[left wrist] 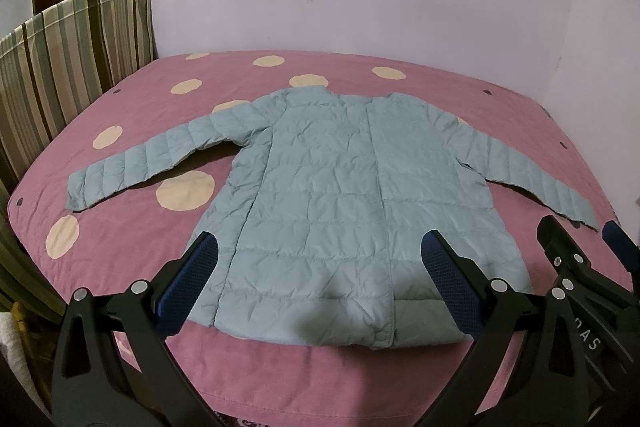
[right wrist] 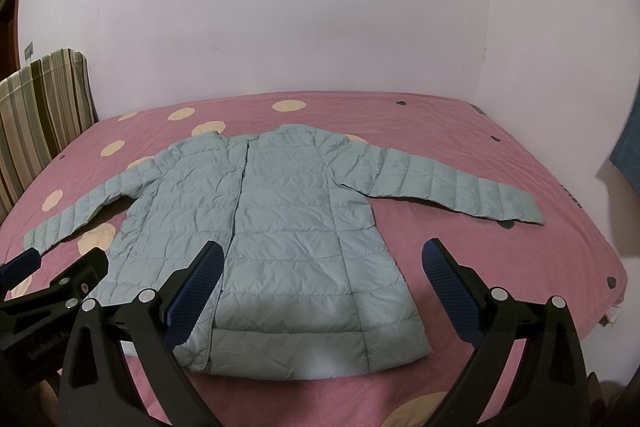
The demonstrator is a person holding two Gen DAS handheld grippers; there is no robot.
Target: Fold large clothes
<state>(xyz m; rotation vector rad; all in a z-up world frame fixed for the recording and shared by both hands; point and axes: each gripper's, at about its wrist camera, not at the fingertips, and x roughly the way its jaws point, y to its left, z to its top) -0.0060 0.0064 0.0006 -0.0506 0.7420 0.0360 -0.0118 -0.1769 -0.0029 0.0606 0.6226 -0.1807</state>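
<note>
Jacket: your light blue quilted jacket [left wrist: 332, 195] lies spread flat on the pink dotted bed cover [left wrist: 132, 247], front up, collar toward the far wall, hem nearest you, both sleeves stretched out to the sides.
Left gripper: your left gripper [left wrist: 320, 267] hovers above the hem with its fingers wide apart and nothing between them.
Right gripper: your right gripper [right wrist: 324, 275] hangs over the hem's right half, fingers also spread and empty.
Weight: judge it as light; thin puffy padding like this should lift with little effort.
Stiffness: soft and limp, so expect it to sag and drape from any single hold rather than keep its shape.
Surface: the shell looks smooth and faintly shiny, likely slippery; a shallow pinch may slide off.
Springiness: the padding will probably puff back, so press each fold down.
Where to hold: take the left sleeve [left wrist: 132, 167] and the right sleeve [right wrist: 460, 191] near the cuffs, biting across a stitched seam, or pinch the hem corners through both layers.
Caution: the front opening [right wrist: 236, 211] with its snap near the hem may gape if you lift one layer only.
</note>
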